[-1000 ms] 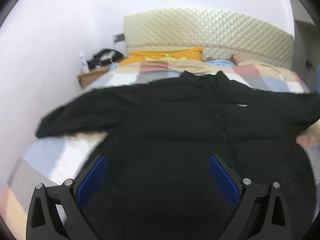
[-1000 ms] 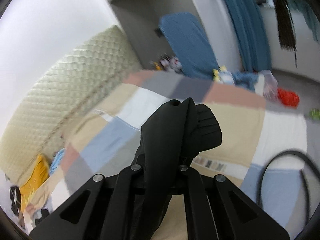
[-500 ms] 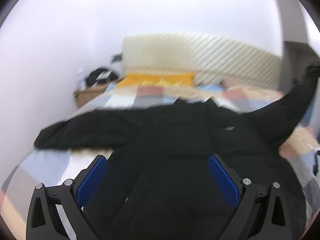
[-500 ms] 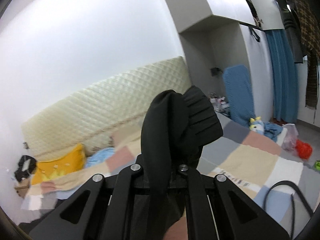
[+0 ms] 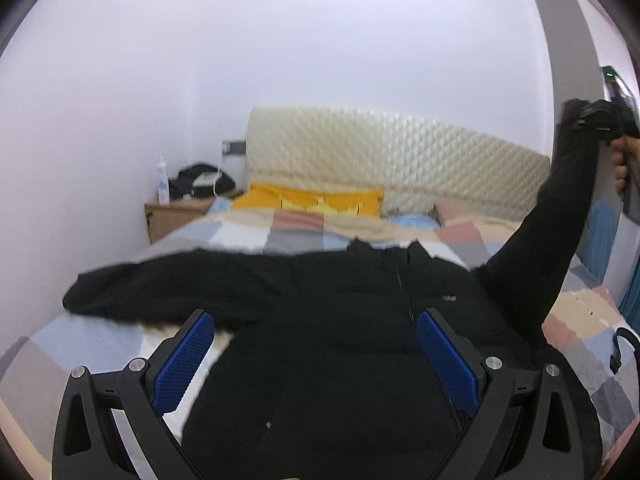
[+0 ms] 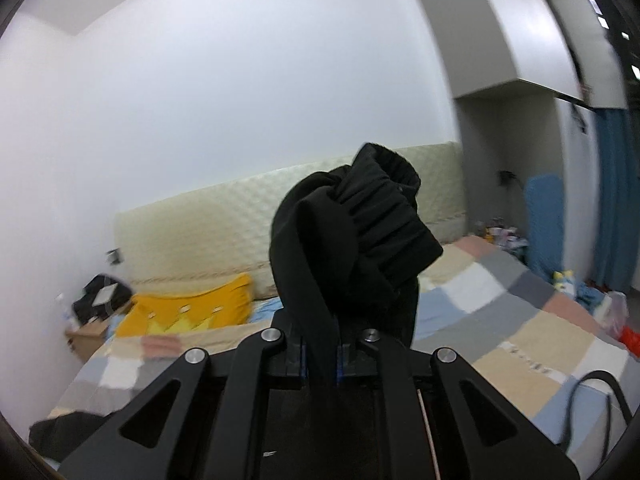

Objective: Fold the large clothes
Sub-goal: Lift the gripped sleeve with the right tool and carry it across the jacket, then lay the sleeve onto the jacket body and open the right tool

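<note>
lifting one sleeve of the black jacket [image 5: 340, 320] off the patchwork bed [image 5: 256, 236]

left wrist view: the left gripper [image 5: 316, 356] hovers with its blue pads wide apart over the jacket's body, holding nothing; the jacket lies front up, collar at 12 o'clock, one sleeve flat toward 9, the other rising to 2 where the right gripper [image 5: 600, 120] grips it, partly cut off at the rim. right wrist view: the right gripper's jaws are clamped together on the sleeve [image 6: 320, 304], cuff [image 6: 384, 216] bunched at 12; the fabric hides the pads.

Small unreadable logo on jacket [image 5: 450, 298]
</note>
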Action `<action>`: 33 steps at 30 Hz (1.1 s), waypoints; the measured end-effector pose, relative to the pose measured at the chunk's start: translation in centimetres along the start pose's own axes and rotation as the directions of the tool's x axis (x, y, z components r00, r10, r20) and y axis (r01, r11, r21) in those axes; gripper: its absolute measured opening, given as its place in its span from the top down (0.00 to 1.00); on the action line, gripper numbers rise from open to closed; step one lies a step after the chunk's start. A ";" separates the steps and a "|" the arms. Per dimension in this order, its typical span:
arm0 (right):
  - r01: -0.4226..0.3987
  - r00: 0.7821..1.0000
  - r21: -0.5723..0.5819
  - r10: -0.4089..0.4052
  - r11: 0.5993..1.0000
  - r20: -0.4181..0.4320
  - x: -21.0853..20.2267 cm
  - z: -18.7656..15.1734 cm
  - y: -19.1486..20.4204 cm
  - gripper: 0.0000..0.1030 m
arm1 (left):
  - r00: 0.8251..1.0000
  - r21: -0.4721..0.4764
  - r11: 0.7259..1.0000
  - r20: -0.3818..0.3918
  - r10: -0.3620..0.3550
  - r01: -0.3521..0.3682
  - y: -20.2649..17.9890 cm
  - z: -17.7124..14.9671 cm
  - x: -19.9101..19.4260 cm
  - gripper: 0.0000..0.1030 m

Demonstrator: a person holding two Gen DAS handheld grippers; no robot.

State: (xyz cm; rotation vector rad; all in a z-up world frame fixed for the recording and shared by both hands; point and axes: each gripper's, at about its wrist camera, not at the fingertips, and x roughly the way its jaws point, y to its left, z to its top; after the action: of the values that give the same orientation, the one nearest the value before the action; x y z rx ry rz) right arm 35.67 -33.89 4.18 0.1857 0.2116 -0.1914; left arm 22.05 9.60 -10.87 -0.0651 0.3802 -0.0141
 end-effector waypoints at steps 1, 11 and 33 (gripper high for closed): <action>-0.011 1.000 -0.019 0.011 1.000 -0.003 -0.1 -0.3 1.2 0.89 | 1.000 0.001 1.000 0.017 0.004 -0.004 0.3 0.1 -0.3 0.01; -0.199 0.978 -0.193 0.182 0.961 -0.104 1.5 -9.1 14.7 0.88 | 0.999 -0.038 0.999 0.033 0.024 -0.023 2.9 0.1 -0.6 0.01; -0.421 0.848 -0.163 0.324 0.892 -0.420 7.8 -31.0 26.4 0.88 | 0.987 -0.099 0.984 -0.076 0.143 -0.150 8.0 -1.3 2.8 0.01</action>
State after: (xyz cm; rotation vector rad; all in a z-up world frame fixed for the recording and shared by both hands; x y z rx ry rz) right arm 42.77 -3.48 -23.06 0.0077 0.5821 0.2707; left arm 24.15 17.40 -13.67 -0.1396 0.4537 0.1495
